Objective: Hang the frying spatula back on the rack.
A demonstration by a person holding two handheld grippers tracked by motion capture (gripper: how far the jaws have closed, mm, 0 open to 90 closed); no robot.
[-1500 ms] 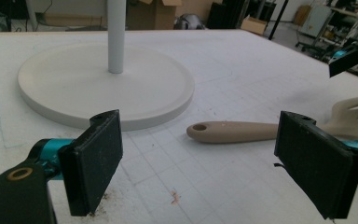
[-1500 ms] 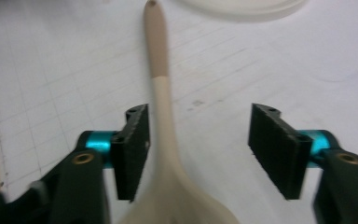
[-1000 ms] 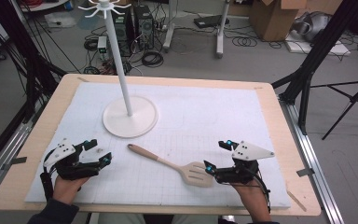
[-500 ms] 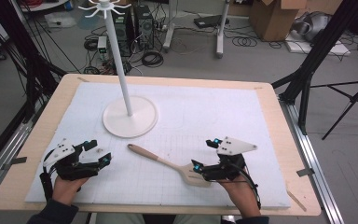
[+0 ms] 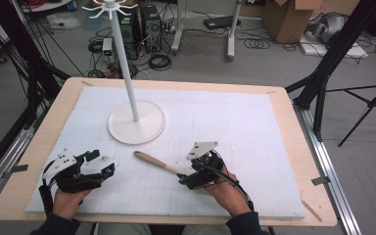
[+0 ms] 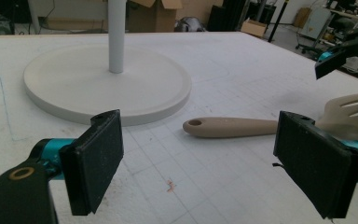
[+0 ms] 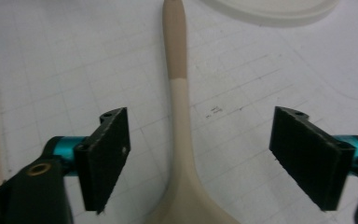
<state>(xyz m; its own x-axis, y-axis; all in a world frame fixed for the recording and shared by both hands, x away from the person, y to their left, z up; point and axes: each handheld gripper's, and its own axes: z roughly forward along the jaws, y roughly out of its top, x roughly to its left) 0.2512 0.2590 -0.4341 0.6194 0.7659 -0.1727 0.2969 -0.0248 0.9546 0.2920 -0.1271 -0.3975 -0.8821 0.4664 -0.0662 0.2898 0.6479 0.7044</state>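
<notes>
Spatula is seen in high view on the mat, its blade under the right gripper. Left gripper view: jaws wide, handle lying beyond them. Right gripper view: neck centred between wide pads, untouched; jaws have just been closing.

I can read no text, label, brand or number here; the white mat on the worktop carries only a faint printed grid.
</notes>
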